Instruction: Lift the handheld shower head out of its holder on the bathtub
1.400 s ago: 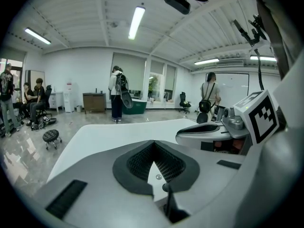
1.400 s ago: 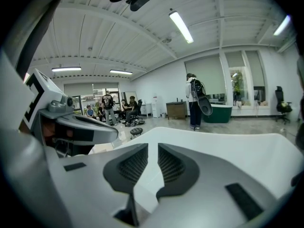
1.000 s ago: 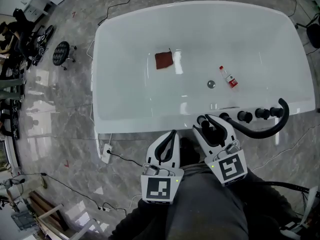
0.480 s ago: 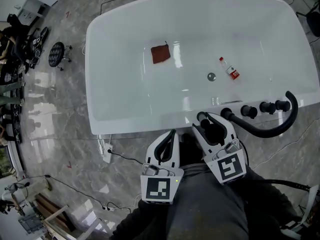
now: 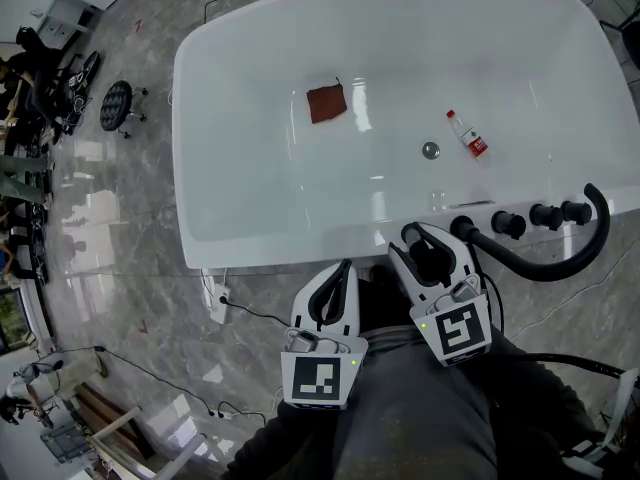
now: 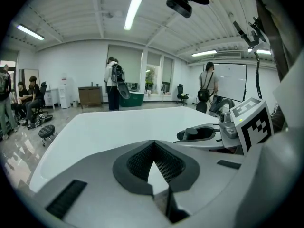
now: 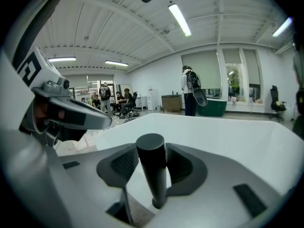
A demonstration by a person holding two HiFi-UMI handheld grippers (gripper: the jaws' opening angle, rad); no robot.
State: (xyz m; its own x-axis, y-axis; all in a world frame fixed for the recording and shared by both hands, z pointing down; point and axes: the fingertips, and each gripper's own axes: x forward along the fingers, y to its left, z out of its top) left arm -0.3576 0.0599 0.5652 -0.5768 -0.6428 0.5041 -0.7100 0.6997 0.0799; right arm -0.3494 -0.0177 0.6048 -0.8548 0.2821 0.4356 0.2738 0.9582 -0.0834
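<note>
Plainly, black cylindrical shower head (image 7: 153, 172) clamped in right hand-held gripper (image 5: 428, 242); left hand-held gripper (image 5: 344, 269) with jaws together.

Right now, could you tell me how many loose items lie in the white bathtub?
2. A dark red square cloth lies left of centre; a small clear red-labelled bottle lies right, beside the round metal drain. None seems hidden.
</note>
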